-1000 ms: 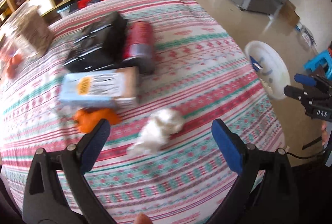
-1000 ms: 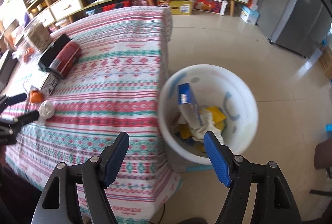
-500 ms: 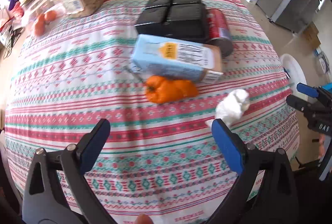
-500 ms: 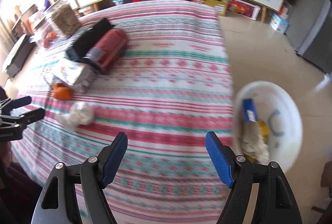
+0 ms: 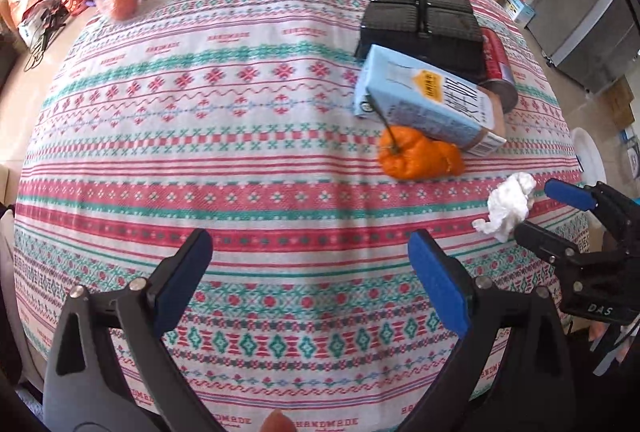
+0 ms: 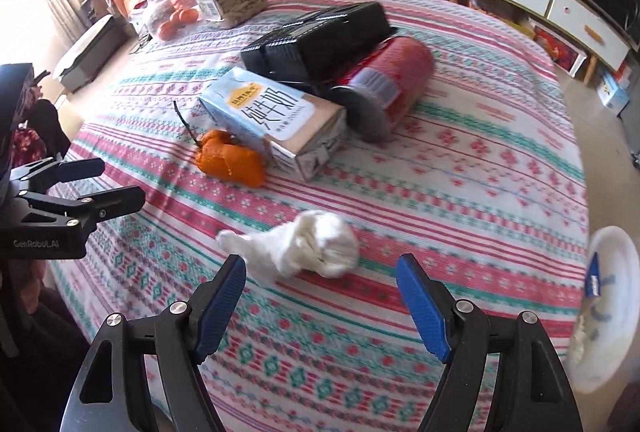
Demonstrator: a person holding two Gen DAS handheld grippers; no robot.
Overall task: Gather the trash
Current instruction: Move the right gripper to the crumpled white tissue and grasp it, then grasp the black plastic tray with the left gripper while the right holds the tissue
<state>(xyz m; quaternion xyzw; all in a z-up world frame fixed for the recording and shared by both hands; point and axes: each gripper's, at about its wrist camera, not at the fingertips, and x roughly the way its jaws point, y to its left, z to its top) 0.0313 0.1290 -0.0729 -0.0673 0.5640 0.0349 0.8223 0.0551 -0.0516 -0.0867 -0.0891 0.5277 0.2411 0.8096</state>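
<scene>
Left tongs (image 5: 308,272) wide, empty, over bare striped worktop cloth (image 5: 240,136). Right tongs (image 6: 320,292) wide, empty; crumpled white tissue wad (image 6: 312,248) just ahead between the tips. I'd drop straight, straddle the bulk, not the tail, then close.

Bright daylight floods in from the upper left, blowing out that corner in the right wrist view. Fisheye bending curves the tablecloth (image 5: 248,136) and darkens corners. The tissue (image 6: 316,244) looks slightly motion-blurred
</scene>
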